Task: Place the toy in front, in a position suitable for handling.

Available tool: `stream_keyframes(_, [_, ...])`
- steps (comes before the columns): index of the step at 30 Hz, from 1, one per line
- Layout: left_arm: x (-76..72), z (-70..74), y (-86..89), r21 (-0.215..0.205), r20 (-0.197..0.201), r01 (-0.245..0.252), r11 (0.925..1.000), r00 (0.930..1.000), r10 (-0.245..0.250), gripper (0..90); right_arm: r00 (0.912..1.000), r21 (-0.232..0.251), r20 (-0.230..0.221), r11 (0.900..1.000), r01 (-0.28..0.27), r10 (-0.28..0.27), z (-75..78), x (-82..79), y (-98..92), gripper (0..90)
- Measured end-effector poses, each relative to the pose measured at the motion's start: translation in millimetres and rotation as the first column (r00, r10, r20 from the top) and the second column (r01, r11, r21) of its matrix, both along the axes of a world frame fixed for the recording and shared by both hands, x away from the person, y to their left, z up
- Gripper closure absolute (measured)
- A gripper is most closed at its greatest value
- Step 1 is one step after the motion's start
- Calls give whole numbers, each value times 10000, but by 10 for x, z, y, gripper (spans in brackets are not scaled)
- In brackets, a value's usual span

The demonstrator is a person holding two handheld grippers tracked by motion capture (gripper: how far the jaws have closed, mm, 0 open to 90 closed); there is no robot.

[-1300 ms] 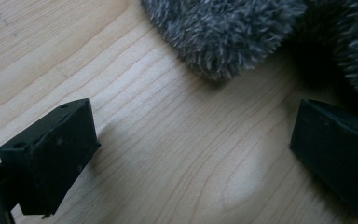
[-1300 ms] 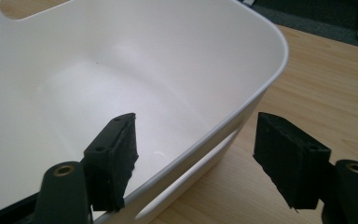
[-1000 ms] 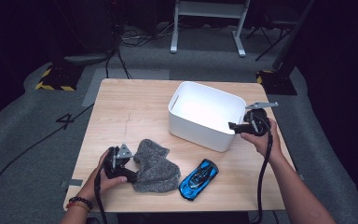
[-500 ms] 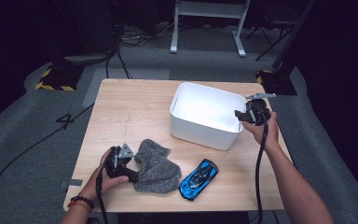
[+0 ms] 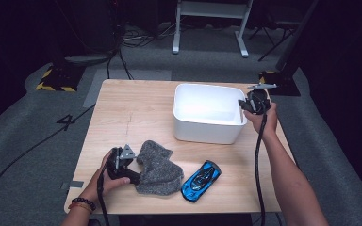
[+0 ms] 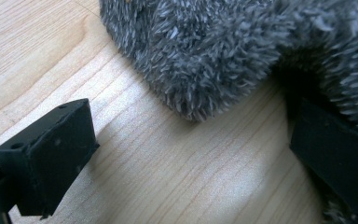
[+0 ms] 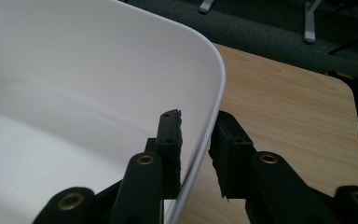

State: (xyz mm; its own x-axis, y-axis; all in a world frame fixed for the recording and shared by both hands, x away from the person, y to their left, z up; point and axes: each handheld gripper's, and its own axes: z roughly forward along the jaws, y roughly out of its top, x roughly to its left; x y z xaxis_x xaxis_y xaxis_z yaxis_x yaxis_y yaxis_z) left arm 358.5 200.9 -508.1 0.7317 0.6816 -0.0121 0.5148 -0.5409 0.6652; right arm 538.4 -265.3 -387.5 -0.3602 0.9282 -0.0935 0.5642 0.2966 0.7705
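Lying crosswise, white bin (image 5: 207,127)

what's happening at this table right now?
A person works two tongs at a wooden table. The right tongs have just been closing and now clamp the wall of the white tub, one jaw inside, one outside. The left tongs stand open beside the grey fuzzy cloth, one jaw against its edge. A blue toy car lies untouched near the table's front edge.
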Motion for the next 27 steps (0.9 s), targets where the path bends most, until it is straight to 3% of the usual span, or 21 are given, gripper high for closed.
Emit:
stream_keyframes(7, [-1, 0, 0, -8, -20, 3, 10000, 10000, -3, 1, 10000, 299, 84, 9996, -8, 5, 2, 144, -42, 723])
stream_keyframes(11, [0, 1, 3, 21, 6, 37, 10000, 10000, -37, 1, 9995, 684, 288, 9976, -148, 128, 43, 106, -80, 630])
stream_keyframes(14, [-6, 0, 4, 13, 35, 27, 10000, 10000, -27, 2, 9980, 602, 394, 9968, -521, 498, 148, 2, -120, 564])
stream_keyframes(15, [-16, 0, 5, 3, 8, -1, 10000, 10000, 1, 4, 9961, 530, 595, 9962, -690, 658, 219, -92, -164, 505])
stream_keyframes(18, [-25, 1, 10, 30, 16, -3, 10000, 10000, 3, 5, 9903, 886, 914, 9896, -1130, 1049, 320, -265, -248, 433])
stream_keyframes(27, [-49, 7, 24, 55, -48, -97, 9999, 9999, 97, 5, 9592, 775, 1712, 9675, -2406, 2248, 416, -851, -449, 311])
